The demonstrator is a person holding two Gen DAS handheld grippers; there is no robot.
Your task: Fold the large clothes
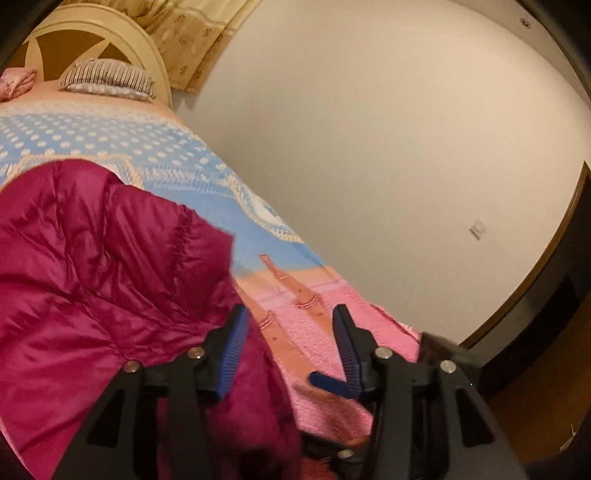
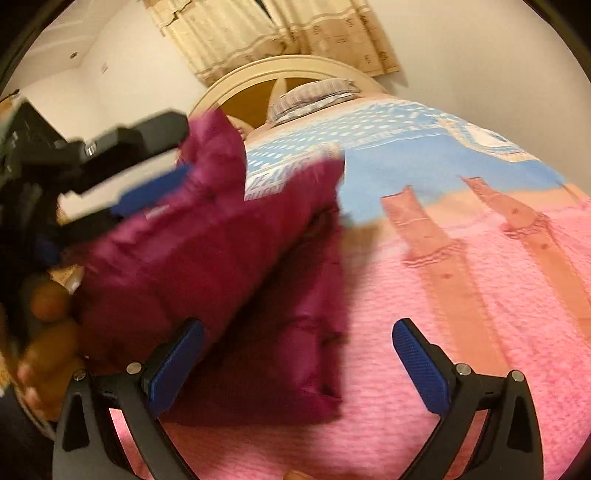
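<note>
A magenta quilted down jacket (image 1: 92,266) lies on the bed, part of it raised. In the left wrist view my left gripper (image 1: 290,317) is open, its left finger over the jacket's edge, nothing between the pads. In the right wrist view the jacket (image 2: 207,258) is blurred and a section stands lifted beside the left gripper (image 2: 147,177), seen at the left with a hand behind it. Whether that gripper touches the cloth there I cannot tell. My right gripper (image 2: 297,332) is open and empty, just above the jacket's lower fold and the bedspread.
The bed carries a pink, orange and blue dotted bedspread (image 2: 461,277). A striped pillow (image 1: 107,79) lies against the cream headboard (image 2: 280,70). Curtains (image 2: 280,29) hang behind. A white wall (image 1: 388,147) and dark door frame (image 1: 554,266) flank the bed's right side.
</note>
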